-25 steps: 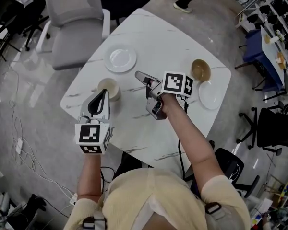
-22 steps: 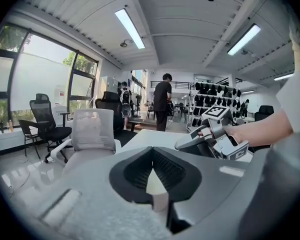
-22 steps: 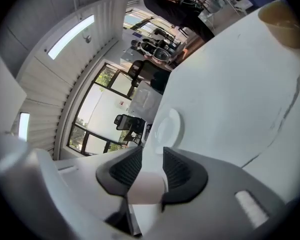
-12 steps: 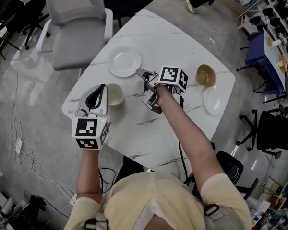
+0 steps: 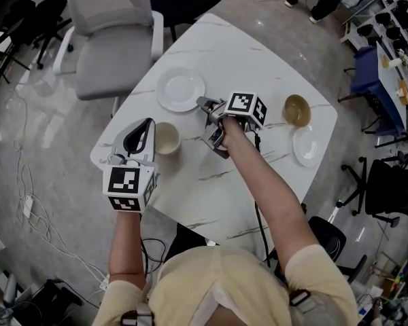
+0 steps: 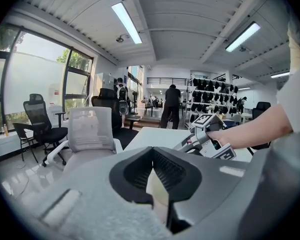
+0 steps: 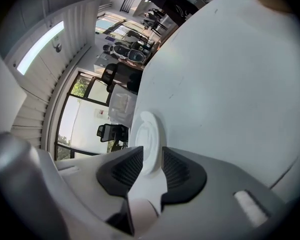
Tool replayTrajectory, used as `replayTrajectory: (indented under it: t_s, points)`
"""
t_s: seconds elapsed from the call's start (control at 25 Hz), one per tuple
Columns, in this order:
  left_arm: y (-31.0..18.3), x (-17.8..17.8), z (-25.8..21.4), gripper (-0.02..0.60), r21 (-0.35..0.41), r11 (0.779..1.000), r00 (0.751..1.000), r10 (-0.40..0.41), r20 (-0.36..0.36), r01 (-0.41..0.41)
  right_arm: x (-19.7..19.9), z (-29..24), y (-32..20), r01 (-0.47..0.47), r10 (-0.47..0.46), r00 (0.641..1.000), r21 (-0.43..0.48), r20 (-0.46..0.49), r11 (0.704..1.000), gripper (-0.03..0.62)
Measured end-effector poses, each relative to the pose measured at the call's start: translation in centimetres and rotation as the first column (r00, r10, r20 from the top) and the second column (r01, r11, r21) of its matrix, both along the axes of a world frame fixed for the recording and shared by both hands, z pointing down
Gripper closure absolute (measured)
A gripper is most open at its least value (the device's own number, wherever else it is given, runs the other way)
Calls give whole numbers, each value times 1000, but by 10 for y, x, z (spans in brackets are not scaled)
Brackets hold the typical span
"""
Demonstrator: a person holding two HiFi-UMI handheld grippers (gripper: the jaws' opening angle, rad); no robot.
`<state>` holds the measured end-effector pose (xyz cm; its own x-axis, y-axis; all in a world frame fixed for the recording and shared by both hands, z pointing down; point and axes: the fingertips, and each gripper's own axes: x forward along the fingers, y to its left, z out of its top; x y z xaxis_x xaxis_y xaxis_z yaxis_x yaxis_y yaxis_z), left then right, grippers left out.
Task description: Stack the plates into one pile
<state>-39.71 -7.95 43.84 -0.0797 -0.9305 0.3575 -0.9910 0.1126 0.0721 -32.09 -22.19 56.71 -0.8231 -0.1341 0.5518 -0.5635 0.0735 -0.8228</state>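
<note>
right tongs (image 5: 205, 105) apart, jaws just been narrowing; near rim of plate (image 5: 180, 89) shows between them, no pad pressing on it; plate lies flat at 11 o'clock on bench (image 5: 190, 175); left tongs (image 5: 147, 124) clenched, empty, just beside cup (image 5: 166, 138) at its 9 o'clock; small plate (image 5: 306, 146) at 3 o'clock edge, well apart; bowl (image 5: 298, 110) just at its 12 o'clock.

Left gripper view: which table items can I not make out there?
Cream bowl: only a sliver shows below the left gripper's shut jaw tips.
Large white plate: not found, likely behind that gripper's body.
Brown bowl, small plate: behind the person's forearm.
</note>
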Motion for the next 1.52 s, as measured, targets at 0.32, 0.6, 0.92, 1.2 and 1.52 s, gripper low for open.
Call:
replayTrajectory:
  t_s: [0.32,0.6,0.92,1.2,1.52]
  points:
    - [1,-6,0,577,13,1000,1000,-6,-12,6,-7,7,-2,-43,43,999,-5,-24,999,494]
    - [3,-7,0,577,18,1000,1000,-12,-21,12,-13,8,-1,-58,58,998,5,-32,998,496]
    - [7,-8,6,577,11,1000,999,-23,-49,23,-8,15,-1,-69,74,992,48,-106,996,554]
    - [13,-14,9,577,3,999,997,-39,-74,39,-8,11,0,-82,85,995,49,-61,995,559]
    - [14,-26,10,577,5,998,995,-62,-83,63,-9,-15,-1,-129,120,988,104,93,986,582]
